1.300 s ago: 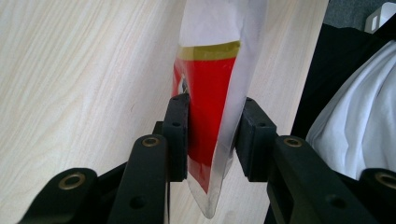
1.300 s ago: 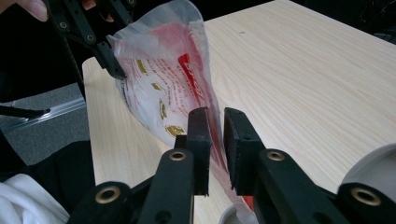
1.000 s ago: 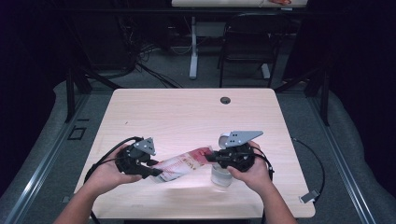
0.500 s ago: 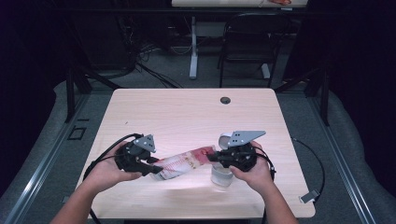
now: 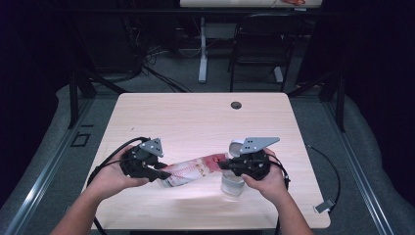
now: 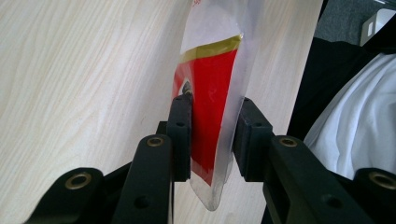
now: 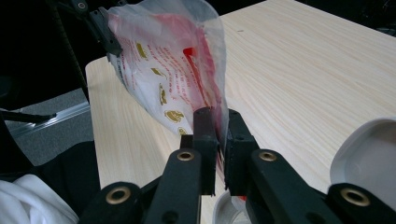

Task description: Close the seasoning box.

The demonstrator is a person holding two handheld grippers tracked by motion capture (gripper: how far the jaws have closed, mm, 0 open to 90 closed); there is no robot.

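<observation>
So the person has a red-and-clear printed plastic pouch (image 5: pixel 191 170) strung between both tools, lifted just off the pale wooden table (image 5: pixel 195 122). The left gripper (image 5: pixel 164 175) is clamped on one end, jaws pinching the red panel flat in the left gripper view. The right gripper (image 5: pixel 222 165) is squeezed tight on the opposite end. The pouch's long axis runs straight from one claw to the other, roughly along the near edge. A small clear plastic cup (image 5: pixel 232 185) sits right under the right hand, so that end is much closer to it. Probably the right-hand end needs tipping down over the cup.
</observation>
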